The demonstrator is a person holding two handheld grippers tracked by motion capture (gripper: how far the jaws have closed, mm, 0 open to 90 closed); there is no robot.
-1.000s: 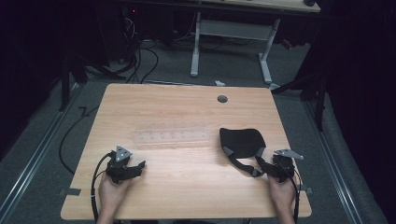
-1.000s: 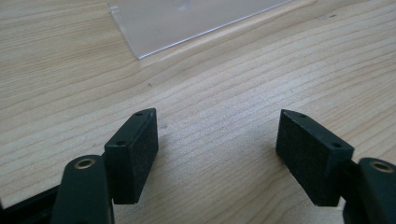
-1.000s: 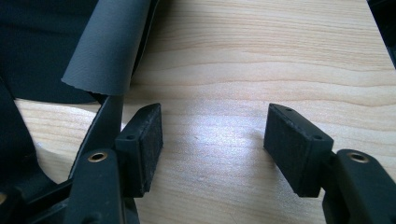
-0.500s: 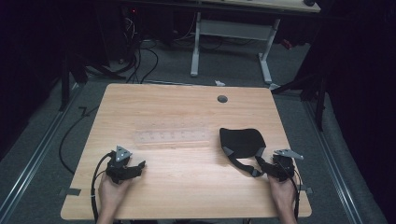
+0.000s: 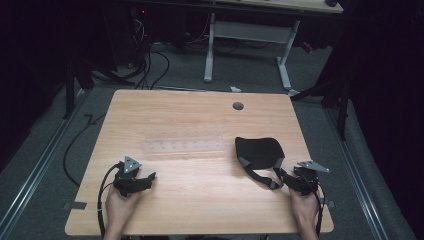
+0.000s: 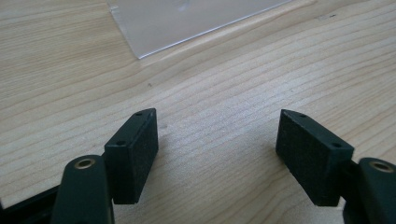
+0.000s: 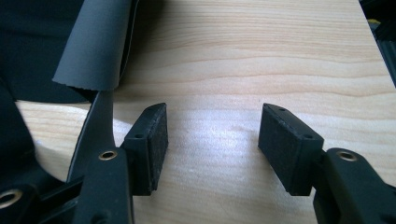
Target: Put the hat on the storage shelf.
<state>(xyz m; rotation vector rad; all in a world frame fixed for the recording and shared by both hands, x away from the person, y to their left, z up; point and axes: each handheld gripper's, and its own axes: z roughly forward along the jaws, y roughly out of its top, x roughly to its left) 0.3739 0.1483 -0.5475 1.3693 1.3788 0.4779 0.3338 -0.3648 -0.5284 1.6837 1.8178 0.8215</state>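
A black fabric mask (image 5: pixel 260 151) with grey tabs and a black strap (image 5: pixel 264 179) lies on the right half of the wooden table (image 5: pixel 200 210). My right gripper (image 5: pixel 282 176) rests just right of the strap, its jaws open. They have just been closing a little, with bare wood between the pads (image 7: pixel 212 135). The strap (image 7: pixel 100 126) and a grey tab (image 7: pixel 93 46) lie outside its left jaw. My left gripper (image 5: pixel 149 179) rests at the front left, open over bare wood (image 6: pixel 217 140). A clear plastic ruler (image 5: pixel 183 146) lies ahead of it (image 6: pixel 187 18).
A round cable hole (image 5: pixel 238 106) sits near the table's far edge. Behind the table stands another desk's white frame (image 5: pixel 245 35), with cables (image 5: pixel 145 65) on the grey floor. The table's right edge (image 7: pixel 373 56) is close to my right gripper.
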